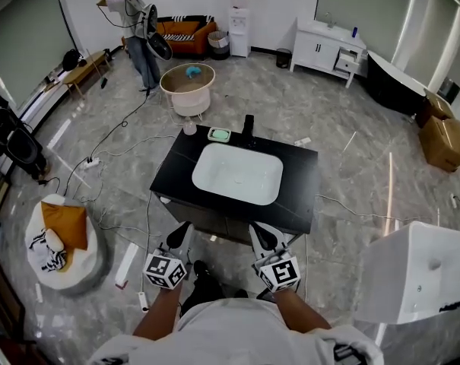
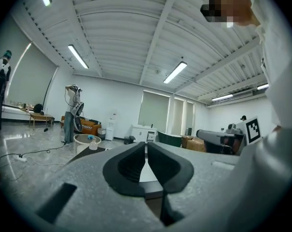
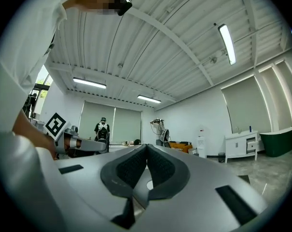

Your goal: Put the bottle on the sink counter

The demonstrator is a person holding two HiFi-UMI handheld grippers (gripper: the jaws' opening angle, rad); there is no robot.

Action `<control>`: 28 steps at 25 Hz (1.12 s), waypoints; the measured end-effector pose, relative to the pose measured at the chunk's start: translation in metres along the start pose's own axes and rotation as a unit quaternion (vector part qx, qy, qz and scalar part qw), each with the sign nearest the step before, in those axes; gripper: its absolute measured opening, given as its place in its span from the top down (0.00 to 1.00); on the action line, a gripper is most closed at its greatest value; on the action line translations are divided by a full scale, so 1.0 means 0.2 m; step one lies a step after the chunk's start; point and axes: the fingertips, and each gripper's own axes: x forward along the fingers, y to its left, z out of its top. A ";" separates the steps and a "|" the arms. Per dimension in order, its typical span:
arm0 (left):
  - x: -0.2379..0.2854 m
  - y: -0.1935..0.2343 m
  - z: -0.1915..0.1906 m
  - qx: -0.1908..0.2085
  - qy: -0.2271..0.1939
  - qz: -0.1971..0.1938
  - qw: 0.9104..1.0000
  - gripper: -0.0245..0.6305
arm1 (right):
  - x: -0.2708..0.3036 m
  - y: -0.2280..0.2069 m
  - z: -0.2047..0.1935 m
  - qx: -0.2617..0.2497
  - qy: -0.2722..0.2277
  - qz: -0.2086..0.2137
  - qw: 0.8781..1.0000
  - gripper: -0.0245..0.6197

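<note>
Marble flooring surrounds the black table, where the small pale bottle seems to stand at its far left corner, likely light, stiff and slick, best pinched mid-body, while left claw and right claw hang closed, empty.

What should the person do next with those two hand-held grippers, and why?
Probably open the left hand-held gripper and reach it toward the small bottle near the far left corner of the sink counter. It and the right hand-held gripper are shut, empty, and held back at the near edge.
</note>
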 end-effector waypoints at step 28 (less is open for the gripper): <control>-0.21 -0.15 -0.02 -0.042 0.003 -0.038 0.998 0.92 | -0.15 0.37 -0.06 0.033 0.044 0.077 0.996 0.94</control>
